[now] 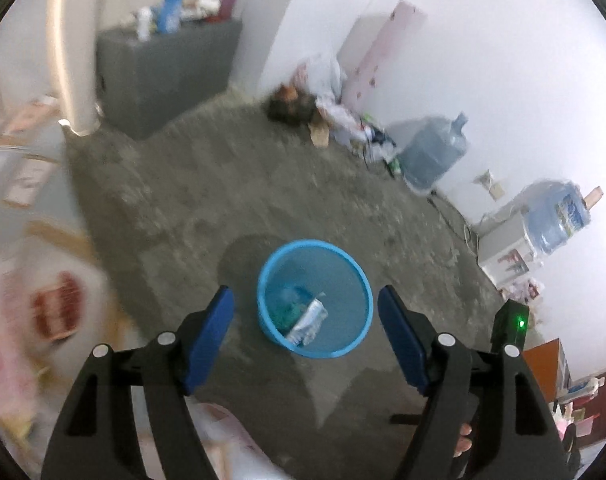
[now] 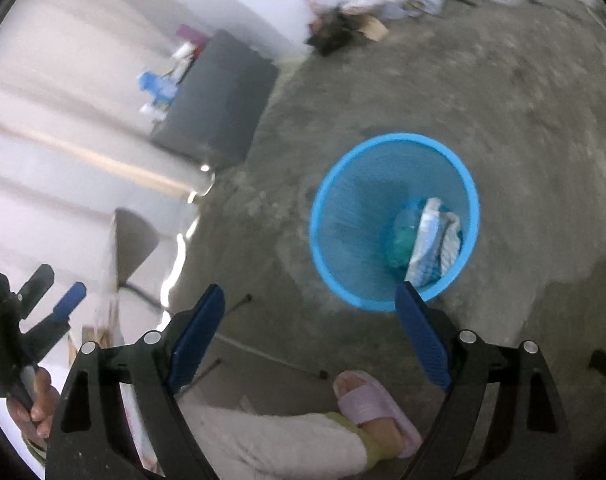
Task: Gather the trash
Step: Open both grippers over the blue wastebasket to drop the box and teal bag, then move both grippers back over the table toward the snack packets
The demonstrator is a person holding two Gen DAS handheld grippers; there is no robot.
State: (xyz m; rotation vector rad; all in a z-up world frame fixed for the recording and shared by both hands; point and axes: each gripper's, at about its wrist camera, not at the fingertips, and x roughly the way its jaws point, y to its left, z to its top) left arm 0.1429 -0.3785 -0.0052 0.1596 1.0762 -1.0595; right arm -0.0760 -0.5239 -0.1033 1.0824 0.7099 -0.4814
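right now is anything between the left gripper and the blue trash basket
Nothing visible. The left gripper is open and empty above the blue trash basket, which stands on bare concrete floor with wrappers already inside. The right gripper is open beside it, not across the path.

One blue mesh wastebasket (image 1: 315, 300) stands at lower centre of the left wrist view, and the same one (image 2: 395, 220) sits right of centre in the right wrist view; inside it lie at least two pieces of trash, a white crumpled wrapper (image 1: 307, 322) and a greenish clear bag (image 2: 403, 236), though blur hides any more; two large water jugs show at the right of the left view, one (image 1: 435, 152) on the floor and one (image 1: 557, 216) further right; one dark grey cabinet (image 1: 163, 76) stands at upper left; one slippered foot (image 2: 377, 408) shows at the bottom of the right view; two claws, the left claw (image 1: 306, 340) and the right claw (image 2: 310, 338), each with two blue pads set wide apart.
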